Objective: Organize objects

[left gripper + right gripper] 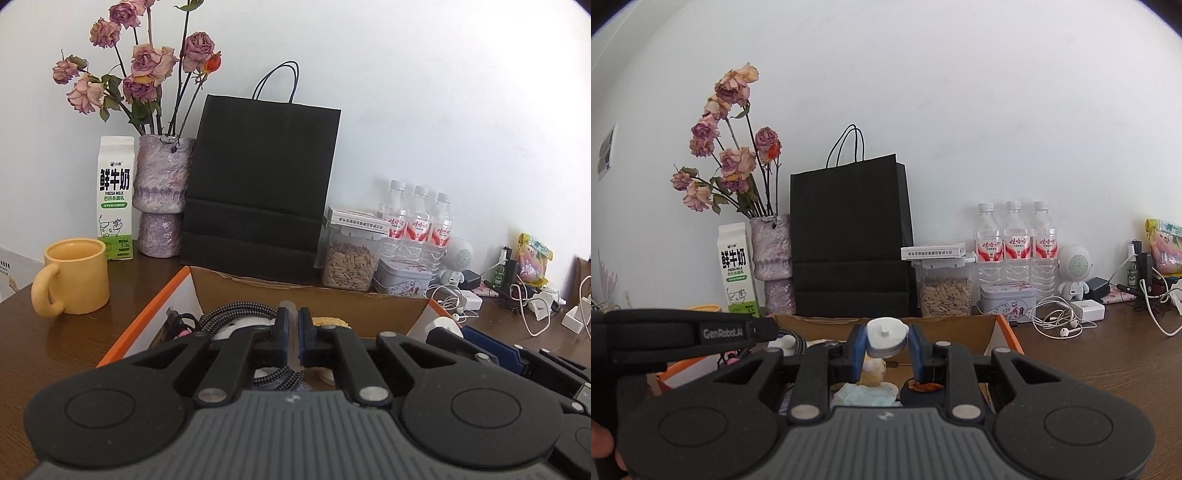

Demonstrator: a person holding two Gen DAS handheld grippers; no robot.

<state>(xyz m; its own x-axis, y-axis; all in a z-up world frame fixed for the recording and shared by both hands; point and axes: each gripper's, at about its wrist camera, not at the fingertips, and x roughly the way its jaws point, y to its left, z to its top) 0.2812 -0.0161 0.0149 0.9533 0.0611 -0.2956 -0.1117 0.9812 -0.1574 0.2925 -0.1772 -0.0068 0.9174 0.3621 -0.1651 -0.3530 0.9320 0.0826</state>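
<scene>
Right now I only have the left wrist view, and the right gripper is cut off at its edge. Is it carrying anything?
Observer: Yes. The right gripper is shut on a white round piece, pinched between its blue pads.
Operator: Is it over the box?
Observer: It looks so. Beneath it in the cardboard box lie a pale yellow lump and a crumpled pale blue sheet.
Operator: Anything else under it?
Observer: Below its right finger sits a dark round thing with an orange-brown scrap on top.
</scene>
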